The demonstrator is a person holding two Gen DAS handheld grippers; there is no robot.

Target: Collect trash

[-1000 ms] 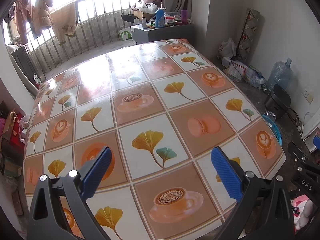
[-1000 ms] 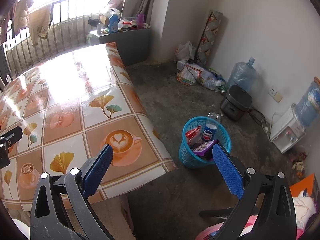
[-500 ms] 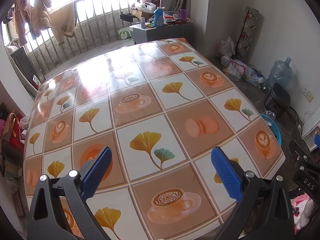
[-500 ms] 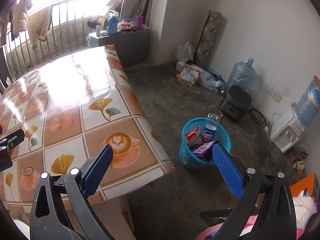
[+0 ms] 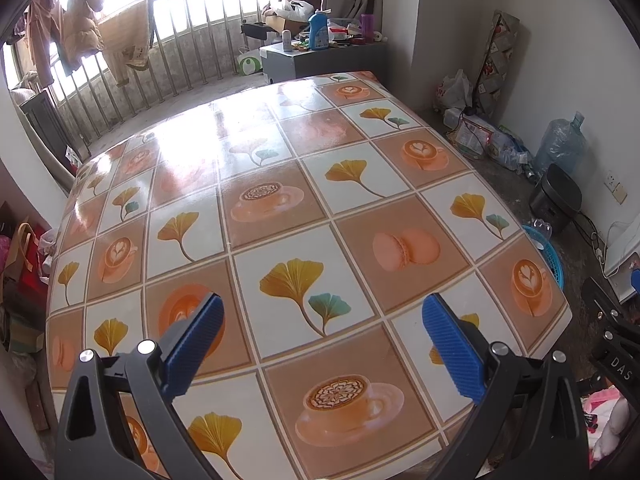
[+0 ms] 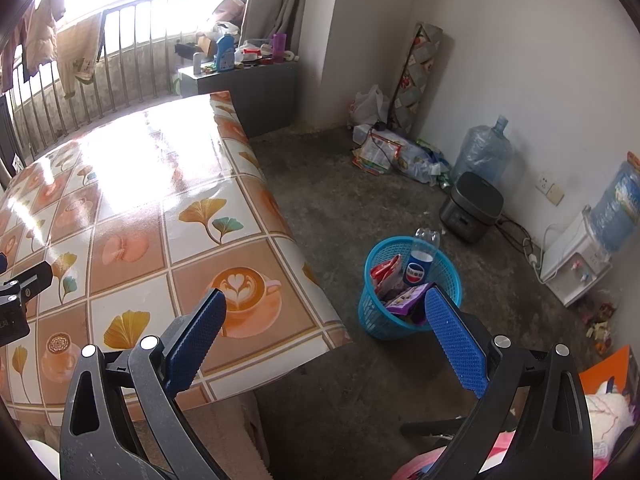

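We see the table [image 5: 280, 184] first, filling most of the left wrist view under a glossy cloth printed with ginkgo leaves, coffee cups and macarons; in the right wrist view it takes the left half of the frame, its corner ending near the centre. To its right lies the bare concrete floor [image 6: 360, 208].

At the far wall, upper right of the right wrist view, we find a water bottle [image 6: 482, 152] on the floor, with a dark rice cooker [image 6: 472, 206] just below it in the frame and a white dispenser [image 6: 576, 258] at the right edge.

The blue basket [image 6: 374, 320] stands on the floor right of centre, near the table corner but apart from it. Inside it we see the trash: a Pepsi bottle [image 6: 418, 264] standing upright, red wrappers [image 6: 384, 274] to its left and a purple packet [image 6: 408, 300] below.

Our left gripper [image 5: 320, 340] hangs over the near part of the table, jaws spread wide, nothing between the blue pads [image 5: 192, 340]. Our right gripper [image 6: 324, 340] is likewise wide apart and empty, its right pad [image 6: 456, 344] overlapping the basket's near rim in the frame.
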